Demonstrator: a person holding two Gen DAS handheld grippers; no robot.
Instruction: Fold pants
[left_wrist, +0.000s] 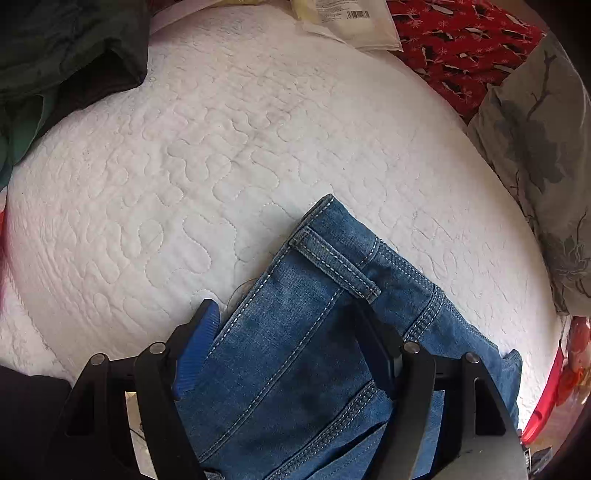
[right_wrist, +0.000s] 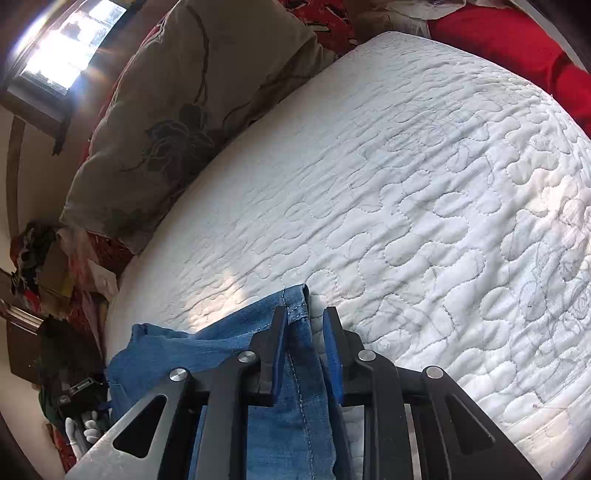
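Blue denim pants (left_wrist: 295, 350) on the white quilted mattress (left_wrist: 221, 166), waistband end with belt loop (left_wrist: 334, 264) between the wide-spread jaws of the left gripper (left_wrist: 288, 325). Fabric lying over the right finger, blue pad of the other finger (left_wrist: 195, 350) just beside the denim edge; whether anything is really gripped, cannot tell. Dark green garment (left_wrist: 62, 55) at the far left corner of the mattress, red patterned cloth (left_wrist: 465, 40) and grey flowered pillow (left_wrist: 535, 147) along its right side. In the right wrist view, hem end (right_wrist: 295, 302) of the pants (right_wrist: 221, 343) between the jaws of the right gripper (right_wrist: 304, 317), narrowly spread, not pressed on the cloth. Same mattress (right_wrist: 406, 184) under it, pillow (right_wrist: 184, 110) at its left edge.
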